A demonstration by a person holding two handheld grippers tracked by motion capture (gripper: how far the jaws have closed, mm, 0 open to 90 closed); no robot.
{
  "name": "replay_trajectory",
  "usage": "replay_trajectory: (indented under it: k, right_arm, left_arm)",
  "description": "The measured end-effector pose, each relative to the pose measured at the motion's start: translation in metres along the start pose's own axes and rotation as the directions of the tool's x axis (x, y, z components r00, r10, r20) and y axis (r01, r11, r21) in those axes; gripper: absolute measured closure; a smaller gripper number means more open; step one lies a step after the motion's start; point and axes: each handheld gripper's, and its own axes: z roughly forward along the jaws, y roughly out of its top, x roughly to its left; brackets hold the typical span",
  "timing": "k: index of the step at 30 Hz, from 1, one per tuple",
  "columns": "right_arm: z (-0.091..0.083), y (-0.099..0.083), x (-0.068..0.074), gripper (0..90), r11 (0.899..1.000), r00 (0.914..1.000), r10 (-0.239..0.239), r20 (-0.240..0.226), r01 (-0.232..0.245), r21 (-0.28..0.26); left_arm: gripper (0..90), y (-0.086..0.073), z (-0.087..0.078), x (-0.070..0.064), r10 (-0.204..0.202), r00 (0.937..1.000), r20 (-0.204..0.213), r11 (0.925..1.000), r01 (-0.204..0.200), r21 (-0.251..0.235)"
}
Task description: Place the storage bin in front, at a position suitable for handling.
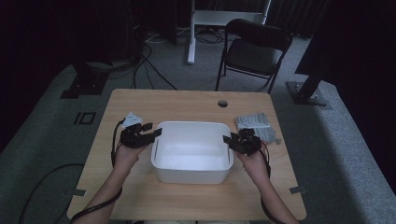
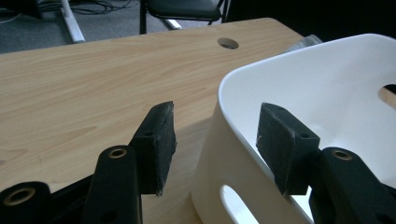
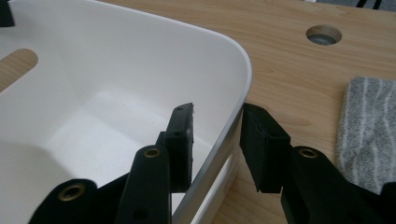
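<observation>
Each claw straddles a wall of the white tub (image 1: pixel 192 151); grey cloth (image 1: pixel 254 123) crowds the right side.

Black two-jaw left gripper (image 1: pixel 148 132) and right gripper (image 1: pixel 232 140); brass-ringed screw holes; trailing black cables; bare forearms.

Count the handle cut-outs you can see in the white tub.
2: one in the white tub's left end wall below the left gripper, one in the opposite end wall. Long walls look plain.

High view dim, dark surroundings, soft detail; gripper views brighter, sharp, mild glare on white bin (image 3: pixel 116 84).
</observation>
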Motion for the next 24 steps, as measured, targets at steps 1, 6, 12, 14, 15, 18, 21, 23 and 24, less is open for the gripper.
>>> replay_trajectory:
  k: [1,6,12,14,15,18,21,23,24]
  right_arm:
    - [0.0,0.0,0.0,64.5,1.0,1.0,0.006,-0.002,-0.006,0.0]
    - [0.002,0.0,-0.001,65.0,1.0,1.0,-0.003,-0.004,0.003,0.003]
    - [0.003,0.002,-0.001,67.3,1.0,0.9999,-0.01,0.005,0.01,0.005]
    - [0.004,0.003,-0.001,69.0,1.0,0.9998,-0.012,0.014,0.012,0.008]
    - [0.004,0.003,-0.001,70.2,1.0,0.9997,-0.014,0.02,0.014,0.007]
    - [0.006,0.005,0.0,73.6,1.0,0.9992,-0.022,0.032,0.022,0.005]
    - [0.008,0.007,0.0,75.9,1.0,0.9996,-0.018,0.022,0.018,0.006]
    - [0.009,0.009,0.0,77.1,1.0,0.9994,-0.022,0.026,0.021,0.011]
    - [0.009,0.01,0.0,77.4,1.0,0.9992,-0.028,0.029,0.027,0.013]
  left_arm:
    - [49.2,0.001,0.001,0.0,0.001,1.0,0.006,1.0,-0.001,0.001]
    - [54.6,0.004,0.008,0.002,-0.001,0.9999,0.01,1.0,0.001,0.007]
    - [69.2,0.006,0.007,-0.004,0.016,0.9996,0.022,0.9996,-0.016,0.023]
    - [69.2,0.006,0.007,-0.004,0.014,0.9997,0.02,0.9995,-0.014,0.029]
    - [69.0,0.006,0.006,-0.005,0.012,0.9998,0.019,0.9993,-0.012,0.036]
    - [68.8,0.005,0.006,-0.009,0.038,0.9993,-0.002,0.9972,-0.038,0.065]
    - [68.7,0.0,0.006,-0.01,0.026,0.9995,0.016,0.9974,-0.027,0.066]
    - [68.8,-0.001,0.005,-0.01,0.023,0.9997,0.011,0.9974,-0.024,0.068]
    - [68.8,-0.004,0.003,-0.01,0.009,0.9997,0.022,0.9985,-0.01,0.055]
